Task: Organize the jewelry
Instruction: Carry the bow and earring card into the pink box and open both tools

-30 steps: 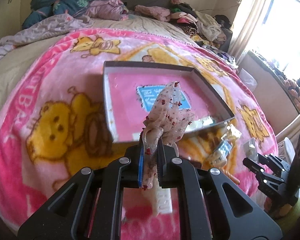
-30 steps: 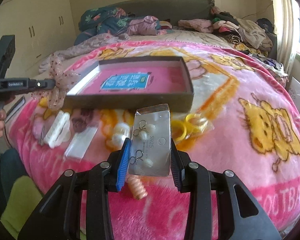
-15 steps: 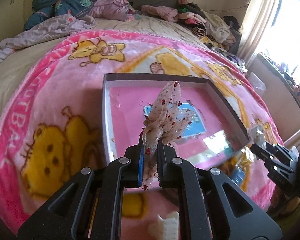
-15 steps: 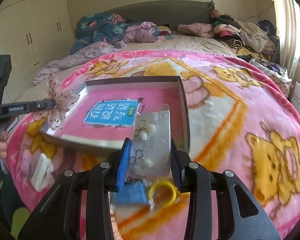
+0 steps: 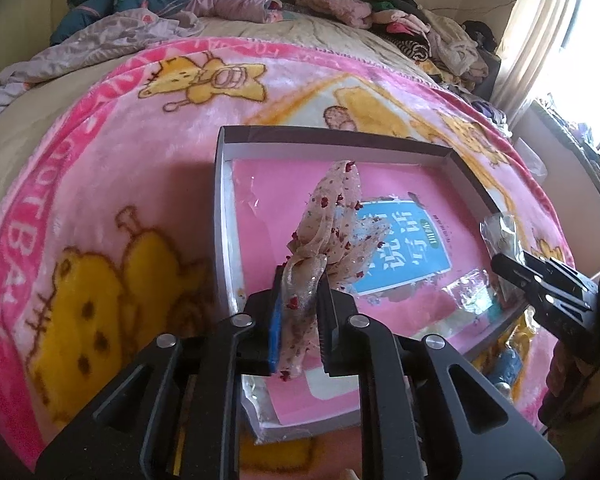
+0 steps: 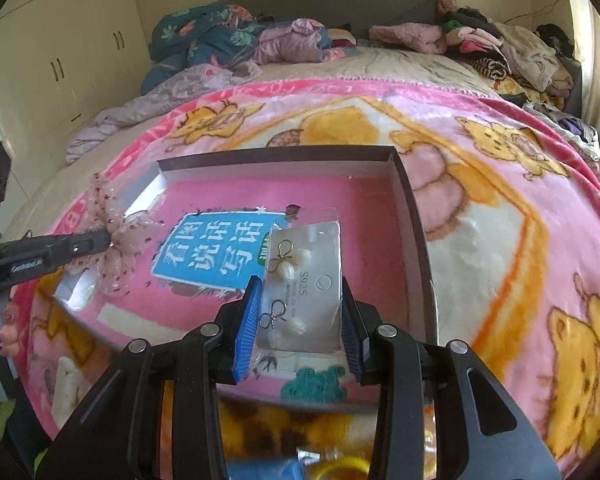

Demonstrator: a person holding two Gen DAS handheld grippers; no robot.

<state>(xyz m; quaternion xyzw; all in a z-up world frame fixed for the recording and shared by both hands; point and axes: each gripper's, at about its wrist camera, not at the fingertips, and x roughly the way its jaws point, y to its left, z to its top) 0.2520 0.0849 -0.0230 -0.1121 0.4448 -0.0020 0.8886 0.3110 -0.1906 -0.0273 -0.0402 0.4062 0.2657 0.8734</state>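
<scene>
Sheer speckled bow (image 5: 332, 236), glossy earring card (image 6: 304, 280), shallow, perhaps cardboard, box (image 6: 414, 216)

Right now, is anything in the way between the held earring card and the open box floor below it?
Nothing visible blocks it. The right tongs hold the earring card over the box, whose floor carries only a flat pink book. The left tongs' bow hangs at the far left side.

Sheer cloth bow (image 5: 332, 232), glossy plastic earring packet (image 6: 306, 280), fleecy blanket (image 6: 480, 208).

Bright window glare, fisheye-warped edges
</scene>
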